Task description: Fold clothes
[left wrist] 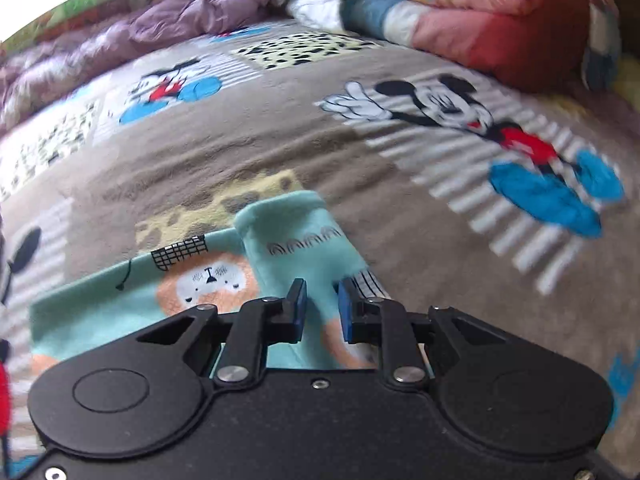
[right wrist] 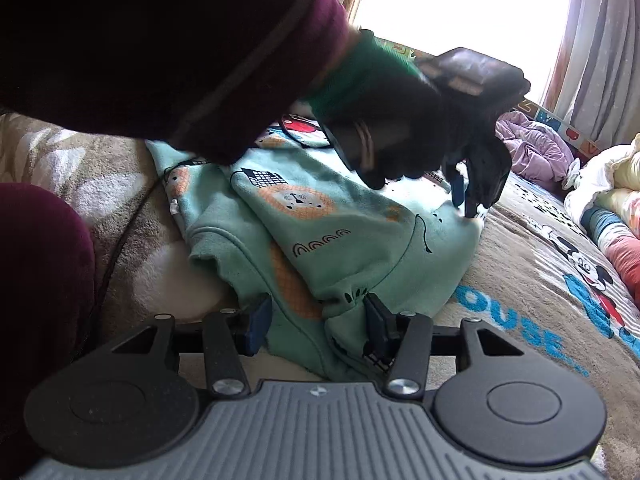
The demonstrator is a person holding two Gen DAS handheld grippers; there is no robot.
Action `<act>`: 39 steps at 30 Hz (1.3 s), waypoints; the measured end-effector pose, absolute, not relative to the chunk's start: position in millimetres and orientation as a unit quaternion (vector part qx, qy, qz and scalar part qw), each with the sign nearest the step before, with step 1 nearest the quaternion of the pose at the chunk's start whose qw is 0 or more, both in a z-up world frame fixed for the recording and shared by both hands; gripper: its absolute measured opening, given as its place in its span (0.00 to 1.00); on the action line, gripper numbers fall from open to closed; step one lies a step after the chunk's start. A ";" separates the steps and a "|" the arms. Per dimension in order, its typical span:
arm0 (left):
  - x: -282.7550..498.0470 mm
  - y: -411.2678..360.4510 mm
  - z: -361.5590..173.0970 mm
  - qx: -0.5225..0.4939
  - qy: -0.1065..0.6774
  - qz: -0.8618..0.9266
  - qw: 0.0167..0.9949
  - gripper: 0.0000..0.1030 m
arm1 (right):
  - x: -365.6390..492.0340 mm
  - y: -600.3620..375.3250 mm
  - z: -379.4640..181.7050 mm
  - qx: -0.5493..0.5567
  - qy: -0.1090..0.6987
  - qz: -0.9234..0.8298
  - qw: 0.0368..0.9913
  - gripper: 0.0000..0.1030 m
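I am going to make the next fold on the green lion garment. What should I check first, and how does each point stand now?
1. Left gripper free of the garment: ok. The pads stand a little apart and no fold is pinched.
2. Right gripper grip: cannot tell. Cloth fills the gap, but it is unclear whether the pads press on it.
3. Garment lying flat: not ok. It is bunched in ridges near the right gripper.
4. Room on the blanket past the garment: ok.
5. Whole garment visible: not ok. The sleeve hides its far part.
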State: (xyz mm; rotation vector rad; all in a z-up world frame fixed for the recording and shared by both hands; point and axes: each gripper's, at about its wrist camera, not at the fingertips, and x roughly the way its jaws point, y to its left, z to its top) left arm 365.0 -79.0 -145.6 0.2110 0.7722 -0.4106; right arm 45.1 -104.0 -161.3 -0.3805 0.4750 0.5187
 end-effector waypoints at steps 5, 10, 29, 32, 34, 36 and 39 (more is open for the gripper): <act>400.8 -80.2 -146.3 0.079 0.373 -0.173 0.908 0.13 | 46.0 -103.9 -161.7 -0.183 0.232 0.253 0.921 0.51; 429.6 -69.9 -142.9 0.020 0.387 -0.139 0.911 0.06 | 43.8 -101.1 -163.5 -0.183 0.233 0.253 0.921 0.51; 258.0 84.0 -61.7 -0.073 0.362 -0.063 0.927 0.45 | 35.5 -102.0 -167.7 -0.175 0.220 0.247 0.927 0.55; 216.1 114.8 -55.4 -0.099 0.358 -0.047 0.927 0.45 | 35.1 -102.5 -166.6 -0.170 0.218 0.243 0.930 0.56; 190.4 132.4 -54.3 -0.116 0.351 -0.036 0.929 0.48 | 34.5 -103.3 -165.8 -0.165 0.218 0.241 0.931 0.57; 167.2 149.7 -57.9 -0.140 0.347 -0.025 0.927 0.48 | 33.6 -104.7 -164.8 -0.159 0.216 0.239 0.933 0.58; 143.6 170.0 -70.9 -0.176 0.351 -0.009 0.920 0.48 | 31.6 -108.3 -161.5 -0.147 0.212 0.236 0.937 0.58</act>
